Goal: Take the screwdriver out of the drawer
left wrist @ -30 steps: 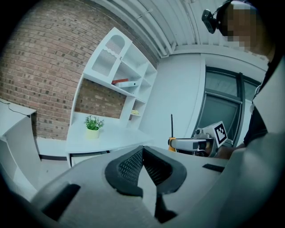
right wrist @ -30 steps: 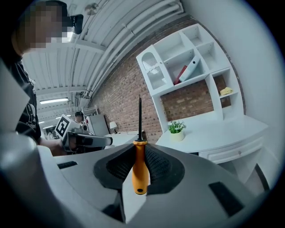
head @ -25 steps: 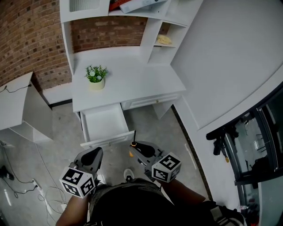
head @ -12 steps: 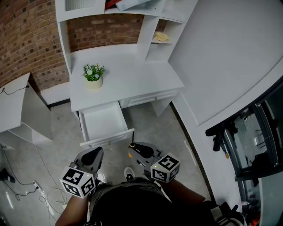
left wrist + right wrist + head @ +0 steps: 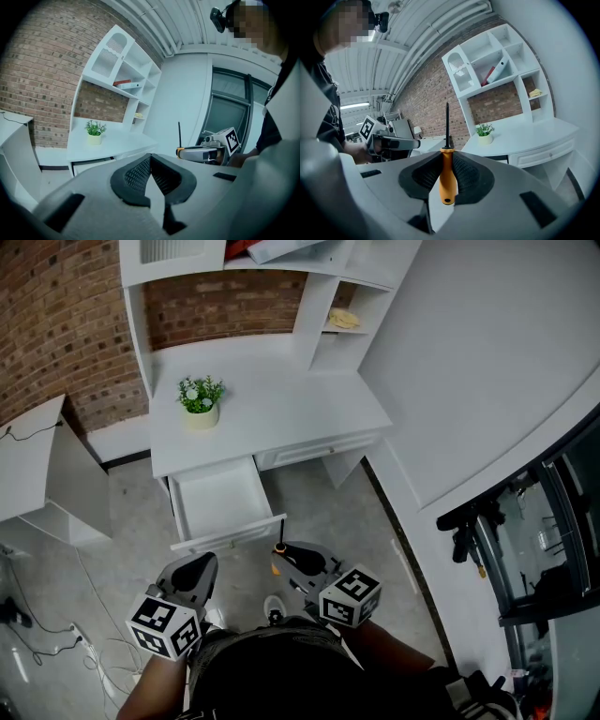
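Note:
The screwdriver (image 5: 447, 173), with an orange handle and a thin black shaft pointing up, is clamped between the jaws of my right gripper (image 5: 446, 176). In the head view the right gripper (image 5: 284, 561) hovers in front of the open white drawer (image 5: 221, 502), the screwdriver (image 5: 278, 555) sticking up from its tip. The drawer looks bare inside. My left gripper (image 5: 195, 570) is level with it at the left, and in its own view the left gripper (image 5: 150, 174) has its jaws pressed together with nothing between them. The screwdriver (image 5: 179, 140) shows there at the right.
A white desk (image 5: 281, 413) carries a small potted plant (image 5: 201, 401), with a shelf unit (image 5: 328, 296) above it against a brick wall. A low white cabinet (image 5: 37, 474) stands at the left. Cables (image 5: 84, 634) lie on the grey floor. A white wall runs along the right.
Both grippers and the screwdriver hold nearly the same place. The head view has shifted slightly, so the desk sits a little higher in the frame than a second ago.

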Action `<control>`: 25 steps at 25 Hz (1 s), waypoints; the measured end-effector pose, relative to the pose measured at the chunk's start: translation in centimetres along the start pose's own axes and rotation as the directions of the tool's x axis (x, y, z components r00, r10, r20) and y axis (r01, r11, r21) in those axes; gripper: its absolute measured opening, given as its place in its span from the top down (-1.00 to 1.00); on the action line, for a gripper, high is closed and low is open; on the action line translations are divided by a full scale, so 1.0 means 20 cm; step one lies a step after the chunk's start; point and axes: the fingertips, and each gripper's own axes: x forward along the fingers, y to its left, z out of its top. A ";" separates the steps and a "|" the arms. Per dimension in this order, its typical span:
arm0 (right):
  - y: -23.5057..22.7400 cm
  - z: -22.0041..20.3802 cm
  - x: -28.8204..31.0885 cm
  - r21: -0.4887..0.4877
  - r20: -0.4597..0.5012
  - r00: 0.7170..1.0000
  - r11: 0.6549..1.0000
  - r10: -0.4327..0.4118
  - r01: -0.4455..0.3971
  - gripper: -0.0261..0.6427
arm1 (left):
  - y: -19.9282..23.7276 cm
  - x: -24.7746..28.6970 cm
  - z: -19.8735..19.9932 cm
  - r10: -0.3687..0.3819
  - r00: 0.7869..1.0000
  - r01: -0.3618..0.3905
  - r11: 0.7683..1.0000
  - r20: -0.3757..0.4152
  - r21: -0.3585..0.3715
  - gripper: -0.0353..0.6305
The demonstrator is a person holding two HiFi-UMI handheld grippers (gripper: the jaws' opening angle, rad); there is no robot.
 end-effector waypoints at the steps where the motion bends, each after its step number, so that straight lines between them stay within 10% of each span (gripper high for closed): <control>1: 0.00 0.00 0.00 0.000 0.000 1.000 1.000 0.000 0.000 0.70 | 0.00 0.00 0.00 0.000 1.000 0.000 1.000 0.000 -0.001 0.84; 25: -0.07 0.02 0.02 0.004 0.001 1.000 1.000 0.021 -0.021 0.70 | 0.01 0.05 0.02 0.026 1.000 -0.026 1.000 -0.001 -0.010 0.84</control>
